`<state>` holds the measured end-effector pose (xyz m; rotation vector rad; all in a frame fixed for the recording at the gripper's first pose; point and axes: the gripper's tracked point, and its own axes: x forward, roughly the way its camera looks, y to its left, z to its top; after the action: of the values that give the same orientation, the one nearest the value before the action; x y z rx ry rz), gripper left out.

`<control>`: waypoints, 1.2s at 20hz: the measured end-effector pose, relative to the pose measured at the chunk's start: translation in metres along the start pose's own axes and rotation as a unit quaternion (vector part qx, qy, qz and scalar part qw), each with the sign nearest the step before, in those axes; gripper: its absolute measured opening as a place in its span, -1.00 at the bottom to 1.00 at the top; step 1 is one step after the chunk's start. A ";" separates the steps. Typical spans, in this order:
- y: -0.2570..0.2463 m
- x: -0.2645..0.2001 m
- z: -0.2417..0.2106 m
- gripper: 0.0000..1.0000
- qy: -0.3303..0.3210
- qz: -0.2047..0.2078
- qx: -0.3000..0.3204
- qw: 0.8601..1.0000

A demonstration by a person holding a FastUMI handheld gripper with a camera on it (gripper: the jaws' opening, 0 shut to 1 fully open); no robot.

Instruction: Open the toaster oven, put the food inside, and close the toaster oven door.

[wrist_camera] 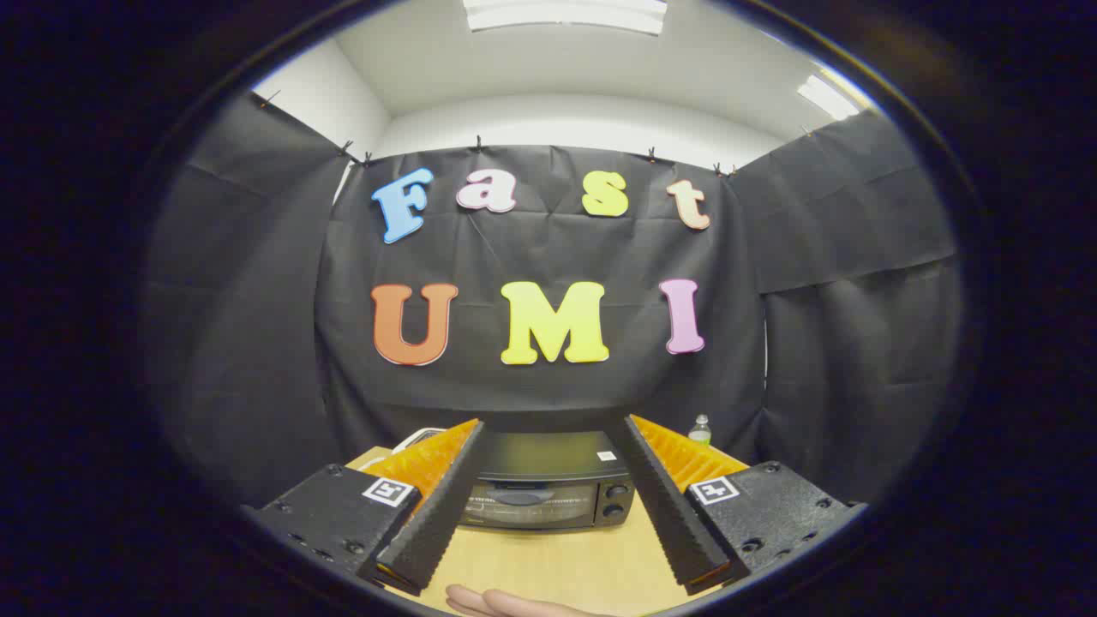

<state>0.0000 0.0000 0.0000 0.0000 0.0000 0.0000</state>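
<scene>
A black toaster oven (545,480) stands on the wooden table (557,561), beyond my fingers and framed between them. Its glass door (524,506) is shut, the handle running across its top, and two knobs (614,500) sit on its right side. My gripper (550,424) hovers above the table, open wide, with nothing between its fingers. The left finger (433,514) and the right finger (673,506) stand well short of the oven.
A small clear bottle (700,428) stands behind the oven to the right. Something white (413,440) peeks out behind the left finger. A person's hand (506,602) rests on the table just below the fingers. Black cloth walls close in the booth.
</scene>
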 end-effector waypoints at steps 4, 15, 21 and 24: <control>0.005 0.009 -0.016 1.00 0.018 0.010 0.006 1.000; 0.009 0.040 -0.053 1.00 0.043 0.008 0.002 0.999; 0.010 0.079 -0.077 1.00 0.058 0.011 0.009 0.998; 0.012 0.107 -0.099 1.00 0.085 0.014 0.016 0.996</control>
<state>0.1069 0.0118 -0.0988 0.0330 0.1697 0.0276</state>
